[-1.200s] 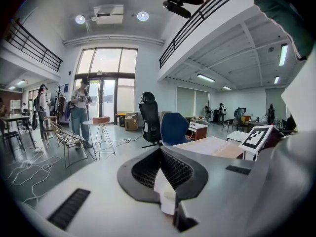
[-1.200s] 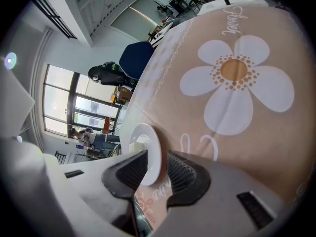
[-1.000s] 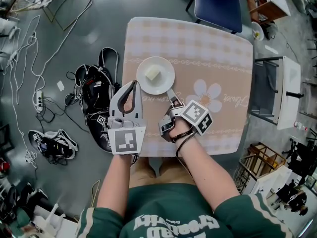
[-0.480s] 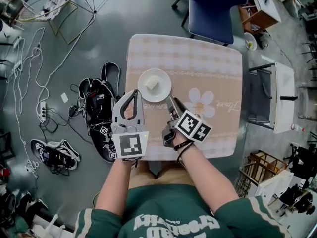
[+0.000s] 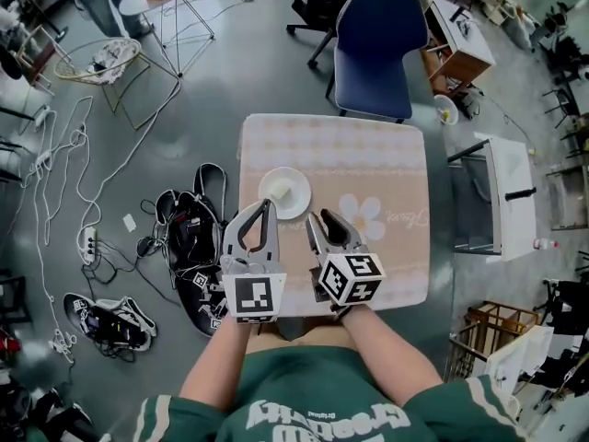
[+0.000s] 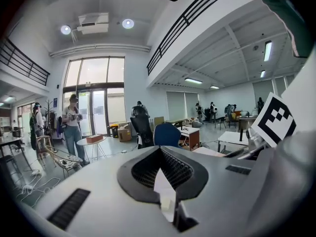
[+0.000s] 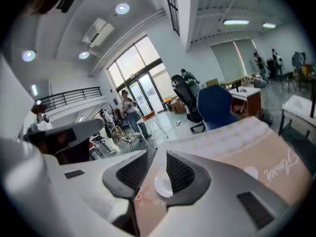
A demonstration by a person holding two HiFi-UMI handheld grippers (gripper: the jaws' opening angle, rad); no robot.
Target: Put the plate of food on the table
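Observation:
A white plate with a pale piece of food rests on the left part of the beige flower-print table. My left gripper hovers just in front of the plate, its tips meeting, shut on nothing. In the left gripper view the left gripper points out over the room. My right gripper hangs open to the right of the plate and apart from it. The right gripper view shows the plate through the gap of the right gripper.
A blue chair stands at the table's far side. Shoes and bags lie on the floor left of the table, with cables beyond. A white cabinet stands at the right. People stand far off by the windows.
Both grippers have drawn back from the plate toward the person. The right gripper's tip, earlier at the plate's rim, is now apart from it. The head view has risen; the plate stays put.

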